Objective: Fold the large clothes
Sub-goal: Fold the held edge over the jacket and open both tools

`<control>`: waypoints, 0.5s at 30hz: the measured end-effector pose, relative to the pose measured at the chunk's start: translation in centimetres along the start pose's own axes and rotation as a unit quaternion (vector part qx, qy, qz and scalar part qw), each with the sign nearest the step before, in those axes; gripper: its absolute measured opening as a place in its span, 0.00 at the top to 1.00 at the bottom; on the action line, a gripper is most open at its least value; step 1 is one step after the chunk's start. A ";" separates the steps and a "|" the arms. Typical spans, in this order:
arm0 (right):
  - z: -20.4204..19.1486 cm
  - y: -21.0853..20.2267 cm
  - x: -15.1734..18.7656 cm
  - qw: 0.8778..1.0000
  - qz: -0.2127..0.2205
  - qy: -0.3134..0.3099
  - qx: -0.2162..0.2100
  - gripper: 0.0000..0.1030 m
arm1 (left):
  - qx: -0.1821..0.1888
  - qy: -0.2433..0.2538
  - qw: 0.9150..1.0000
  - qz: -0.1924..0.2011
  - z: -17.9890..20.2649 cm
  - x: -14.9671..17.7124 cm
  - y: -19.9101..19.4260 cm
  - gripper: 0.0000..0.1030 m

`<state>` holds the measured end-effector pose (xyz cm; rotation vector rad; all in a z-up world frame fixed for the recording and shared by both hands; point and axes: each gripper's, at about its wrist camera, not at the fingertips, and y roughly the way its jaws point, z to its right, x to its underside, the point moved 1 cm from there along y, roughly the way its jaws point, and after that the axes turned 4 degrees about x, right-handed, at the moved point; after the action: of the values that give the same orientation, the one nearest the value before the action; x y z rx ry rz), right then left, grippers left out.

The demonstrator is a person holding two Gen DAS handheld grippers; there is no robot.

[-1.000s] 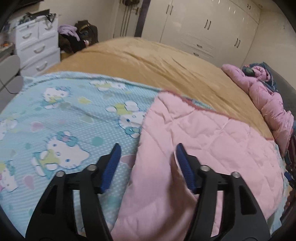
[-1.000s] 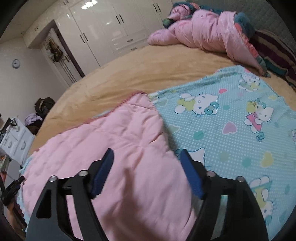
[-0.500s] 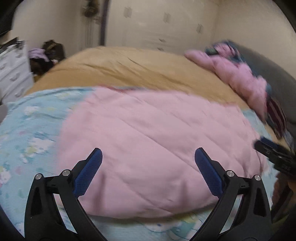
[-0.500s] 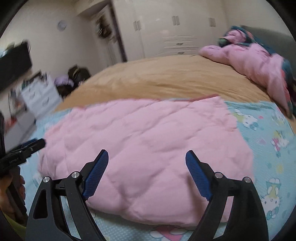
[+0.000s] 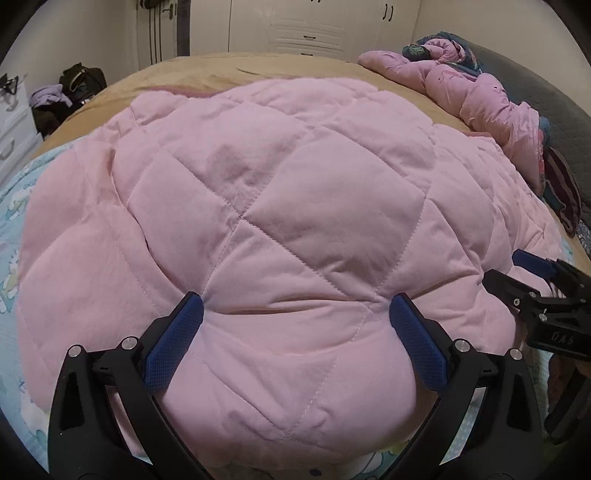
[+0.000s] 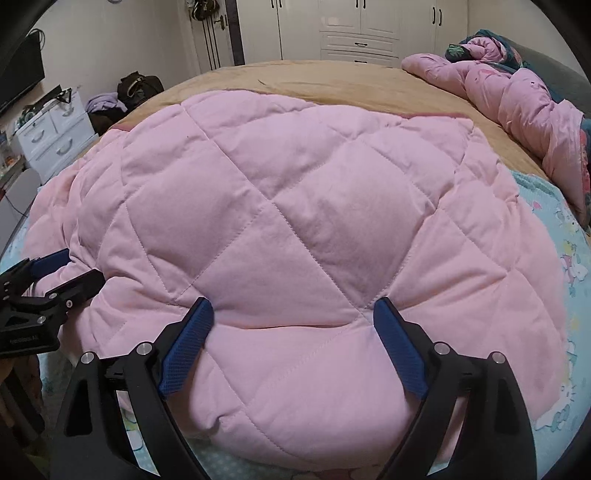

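A pink quilted blanket [image 5: 288,206] lies folded over on the bed, with its blue cartoon-print side [image 5: 11,229] showing at the edges. It also fills the right wrist view [image 6: 295,229]. My left gripper [image 5: 295,314] is open, its blue pads wide apart just above the near fold. My right gripper [image 6: 293,314] is open the same way over the near fold. The right gripper shows at the right edge of the left wrist view [image 5: 535,280]; the left gripper shows at the left edge of the right wrist view [image 6: 48,273].
A tan bedspread [image 5: 207,74] covers the bed beyond the blanket. A crumpled pink duvet [image 5: 480,92] lies at the far right by the grey headboard. White drawers [image 6: 51,136], a dark bag [image 6: 138,86] and white wardrobes [image 6: 358,29] stand past the bed.
Both grippers swung from the sides to face the near folded edge and dropped close to it. The pink side now covers most of the cartoon print. Both jaws stand wider.
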<state>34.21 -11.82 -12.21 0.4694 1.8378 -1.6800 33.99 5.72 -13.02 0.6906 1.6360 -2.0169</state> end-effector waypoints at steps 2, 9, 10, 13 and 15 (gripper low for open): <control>0.1 0.2 0.2 1.000 0.004 0.000 -0.001 0.14 | 0.003 0.000 1.000 0.001 0.1 0.0 0.0 0.08; 0.8 -3.1 -0.2 0.999 0.040 0.024 -0.022 0.14 | 0.010 -0.008 1.000 0.014 -0.1 -0.3 -3.1 0.08; 0.8 -3.9 -0.4 0.998 0.050 0.028 -0.026 0.14 | 0.016 -0.014 1.000 0.016 -0.2 -0.4 -3.5 0.08; 0.8 -6.3 -1.0 0.995 0.081 0.036 -0.046 0.12 | 0.030 -0.029 0.999 0.017 -0.4 -0.7 -4.5 0.08; 0.7 -7.8 -1.6 0.993 0.098 0.030 -0.053 0.07 | 0.028 -0.029 0.999 0.025 -0.2 -1.0 -5.4 0.08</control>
<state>30.67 -13.34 -5.25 0.6399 1.8485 -1.4452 31.38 7.04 -8.34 0.6797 1.5184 -2.0354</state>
